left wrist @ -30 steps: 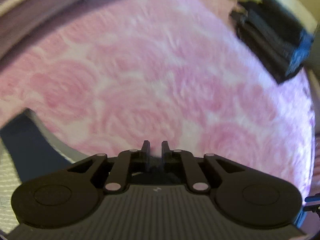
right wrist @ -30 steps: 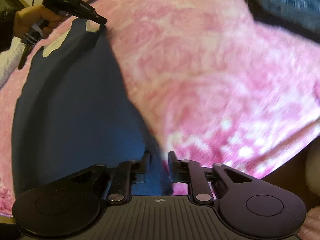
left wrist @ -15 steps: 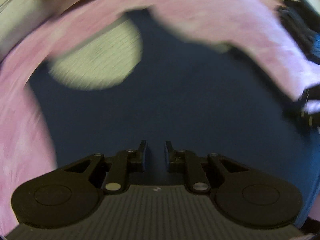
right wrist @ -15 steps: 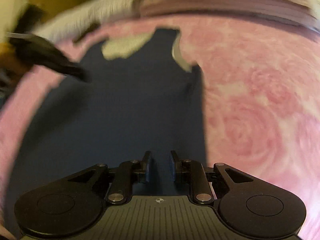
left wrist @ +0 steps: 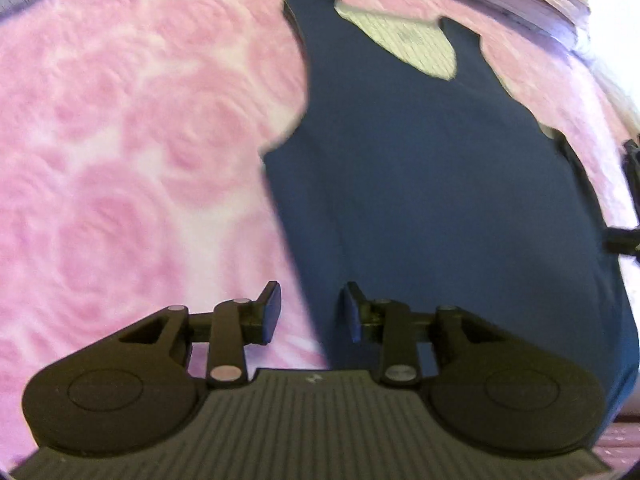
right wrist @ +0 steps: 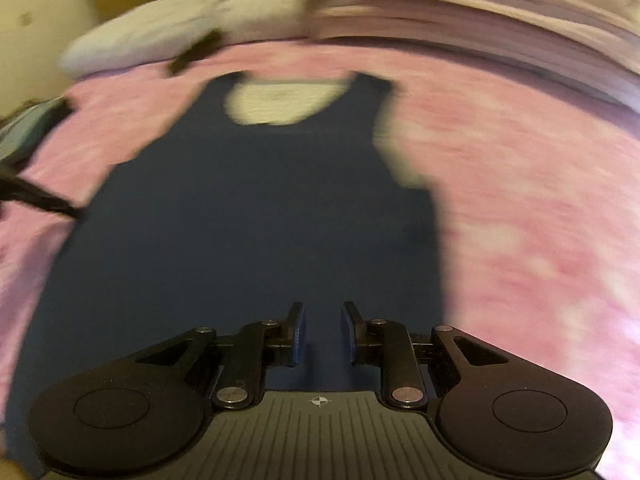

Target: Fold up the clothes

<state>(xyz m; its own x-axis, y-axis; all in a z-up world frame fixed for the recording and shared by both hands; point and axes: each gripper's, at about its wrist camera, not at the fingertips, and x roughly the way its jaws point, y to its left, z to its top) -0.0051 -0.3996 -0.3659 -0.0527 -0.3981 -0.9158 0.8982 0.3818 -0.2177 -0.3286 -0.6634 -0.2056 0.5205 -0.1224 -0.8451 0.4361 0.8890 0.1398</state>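
Vest [left wrist: 440, 184] lies flat, unfolded, filling each frame's middle; your left tongs [left wrist: 310, 312] and right tongs [right wrist: 322, 334] are released, empty.

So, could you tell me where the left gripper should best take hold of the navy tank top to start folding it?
Probably the long side edge of the navy tank top, coming from the pink blanket side: the open left gripper already straddles that flat edge.

This looks like a bedroom in a home. A soft pink blanket with a rose pattern [left wrist: 132, 184] covers a wide surface like a bed, a pale pillow [right wrist: 160, 44] lies at its far edge, and a stack of folded bedding [right wrist: 460, 36] sits beside that against a yellowish wall [right wrist: 36, 16].
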